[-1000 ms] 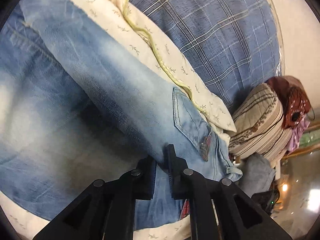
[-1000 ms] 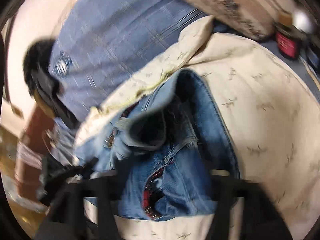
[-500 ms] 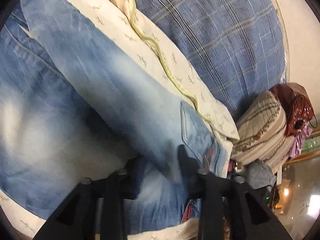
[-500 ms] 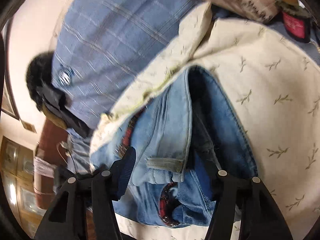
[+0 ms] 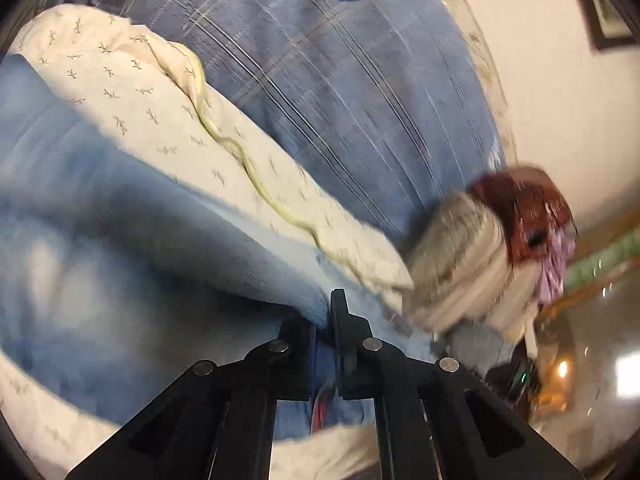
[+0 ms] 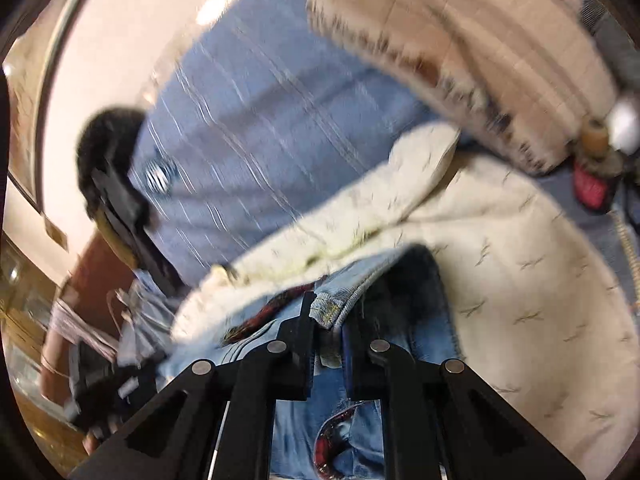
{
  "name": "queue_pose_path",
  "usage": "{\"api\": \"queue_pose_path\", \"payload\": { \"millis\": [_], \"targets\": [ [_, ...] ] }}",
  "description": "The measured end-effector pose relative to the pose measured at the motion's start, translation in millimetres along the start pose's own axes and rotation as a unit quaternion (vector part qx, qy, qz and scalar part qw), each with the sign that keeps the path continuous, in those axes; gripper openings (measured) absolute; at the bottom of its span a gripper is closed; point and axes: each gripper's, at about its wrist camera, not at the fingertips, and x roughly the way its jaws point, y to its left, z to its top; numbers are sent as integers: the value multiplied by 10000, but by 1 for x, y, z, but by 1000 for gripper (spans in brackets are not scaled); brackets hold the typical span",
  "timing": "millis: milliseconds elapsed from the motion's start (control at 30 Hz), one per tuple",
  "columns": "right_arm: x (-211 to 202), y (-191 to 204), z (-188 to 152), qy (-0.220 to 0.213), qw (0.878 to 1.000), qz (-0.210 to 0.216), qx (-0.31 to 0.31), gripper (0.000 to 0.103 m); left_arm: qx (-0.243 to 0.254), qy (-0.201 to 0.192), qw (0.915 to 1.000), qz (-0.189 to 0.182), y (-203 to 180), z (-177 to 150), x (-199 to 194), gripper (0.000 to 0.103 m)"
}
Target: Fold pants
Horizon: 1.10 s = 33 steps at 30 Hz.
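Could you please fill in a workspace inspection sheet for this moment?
Surface: cream sheet over a blue plaid bedspread.
Job's things: jeans lie bunched on the sheet.
Clutter: striped cushion, red bag, red-labelled jar.
Grippers: left gripper shut on the jeans; right gripper shut on the jeans at the waistband.
Cables: nothing seen.
Surroundings: pale wall, framed picture; both views motion-blurred.
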Motion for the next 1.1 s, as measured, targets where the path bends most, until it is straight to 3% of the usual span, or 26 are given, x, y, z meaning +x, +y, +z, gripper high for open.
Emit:
{"api": "queue_pose_path", "payload": {
  "millis": [33,100,167,233,300,400,500,533,633,667,733,767,800,833,867,900,1000,1100],
  "targets": [
    [-5,-4,-5,94,9999,-87,-22,10,131,97,9998,77,0,-12,0,6],
    [3,-15,-21,471,9968,-649,-18,11,337,477,9978,305,13,-39,9,5],
    [25,-36,-41,1033,9866,-1245,223,11,246,889,9946,476,35,-60,27,5],
    [27,-39,-40,1094,9835,-1423,211,11,-6,1213,9905,640,56,-74,43,4],
    [8,-23,-34,653,9900,-1248,14,11,-350,1204,9912,414,67,-79,42,4],
    [-8,-8,-43,372,9906,-1292,-238,10,-274,925,9952,171,63,-75,23,4],
    [10,-16,-63,939,9806,-1704,-229,11,41,941,9937,609,71,-75,21,6],
    [19,-15,-64,1135,9753,-1876,-275,11,24,1145,9904,770,81,-76,30,6],
    [22,-10,-62,1048,9669,-2287,-426,27,-246,1341,9884,663,92,-85,37,10],
    [21,-10,-61,998,9639,-2436,-399,42,-200,1323,9887,683,89,-84,34,10],
    [9,-2,-60,585,9649,-2506,-515,47,-1,1288,9886,781,81,-83,26,16],
    [-5,11,-60,131,9654,-2500,-733,47,188,1228,9887,836,75,-81,23,21],
    [-19,30,-63,-353,9632,-2430,-1090,55,392,1134,9884,926,69,-80,15,26],
    [-28,44,-66,-622,9607,-2347,-1345,64,547,1004,9889,951,66,-80,2,28],
    [-35,60,-72,-872,9587,-2185,-1597,79,631,890,9897,929,64,-82,-9,31],
    [-37,77,-77,-1004,9591,-1947,-1793,82,655,758,9908,908,64,-81,-22,35],
    [-19,122,-97,-700,9659,-979,-2291,82,613,389,9923,1000,71,-63,-63,43],
    [29,168,-122,80,9584,-391,-2828,81,435,-59,9884,1456,92,-24,-106,43]
  ]
}}
